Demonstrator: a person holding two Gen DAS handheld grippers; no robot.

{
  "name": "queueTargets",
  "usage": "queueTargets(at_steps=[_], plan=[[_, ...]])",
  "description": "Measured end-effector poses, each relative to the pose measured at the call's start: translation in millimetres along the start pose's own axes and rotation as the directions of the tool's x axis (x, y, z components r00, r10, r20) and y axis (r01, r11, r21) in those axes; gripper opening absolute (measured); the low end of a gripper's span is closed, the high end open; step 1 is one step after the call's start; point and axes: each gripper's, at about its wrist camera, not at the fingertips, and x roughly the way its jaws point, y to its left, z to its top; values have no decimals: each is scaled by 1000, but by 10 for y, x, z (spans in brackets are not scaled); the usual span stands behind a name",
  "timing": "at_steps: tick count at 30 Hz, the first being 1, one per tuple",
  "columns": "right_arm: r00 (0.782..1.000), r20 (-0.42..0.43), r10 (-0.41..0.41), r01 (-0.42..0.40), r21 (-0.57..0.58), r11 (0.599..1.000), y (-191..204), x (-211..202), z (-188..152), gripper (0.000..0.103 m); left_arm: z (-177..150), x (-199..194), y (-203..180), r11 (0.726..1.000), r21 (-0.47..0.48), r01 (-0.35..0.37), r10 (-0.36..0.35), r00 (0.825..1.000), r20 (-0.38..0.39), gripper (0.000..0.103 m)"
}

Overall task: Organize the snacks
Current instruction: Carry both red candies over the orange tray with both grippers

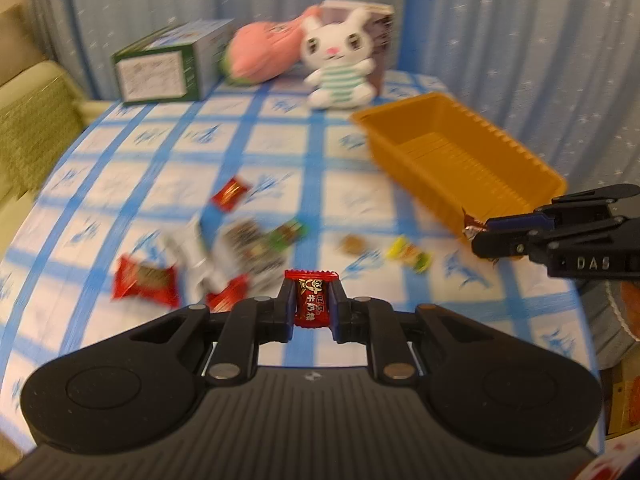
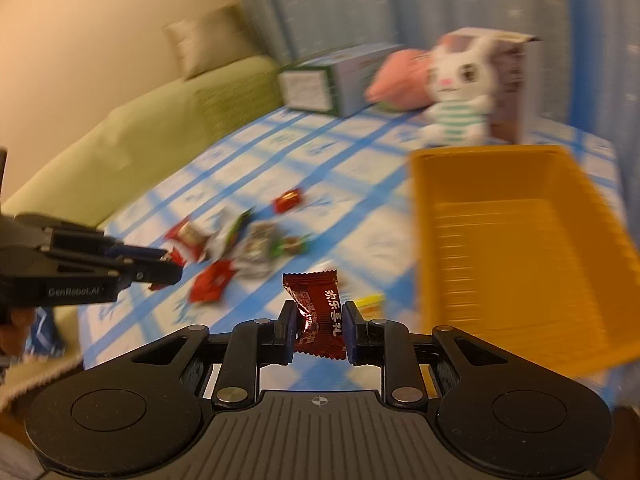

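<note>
On my far left, at the back of the table point(image 1: 280, 128), a green-and-white box point(image 1: 168, 64) lies beside a pink plush point(image 1: 260, 50) and a white rabbit toy point(image 1: 340, 60); none of that is mine to sort. Nearer, left of centre, the loose snacks point(image 1: 224, 248) lie scattered on the blue-checked cloth: red packets, a silver wrapper, a green one, with a few small sweets lying apart towards the right.

My left tool point(image 1: 313, 300) is closed on a bright red candy point(image 1: 312, 304), pinched across its middle, with the crimped end sticking out past the tips. My right tool point(image 2: 319, 320) is clamped on a dark red candy point(image 2: 318, 312), which sits tilted between the pads, most of its wrapper standing above them. Both are clear of the cloth.

Furthest right is the orange tray point(image 2: 432, 240), empty as far as I can see, which I take to be where both candies go. The right tool is just beside its near corner; the left is well apart from it.

The risks, as I judge them: the tilted dark candy is held by slick wrapper and could slip out in a quick swing. Both tools heading for the same tray could collide, or one could clip the light rim and shove the tray. Letting go too early would drop a candy onto the cloth beside the wall.
</note>
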Motion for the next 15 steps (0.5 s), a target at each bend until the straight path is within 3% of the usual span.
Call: queueTargets(at_steps=[7, 15], plan=[[989, 76, -125, 116, 118, 986, -524, -501, 90, 24, 386, 187, -477, 993, 69, 92, -94, 995, 27, 16], [968, 93, -232, 211, 194, 958, -1037, -692, 102, 24, 827, 546, -1125, 977, 140, 160, -165, 986, 27, 16]])
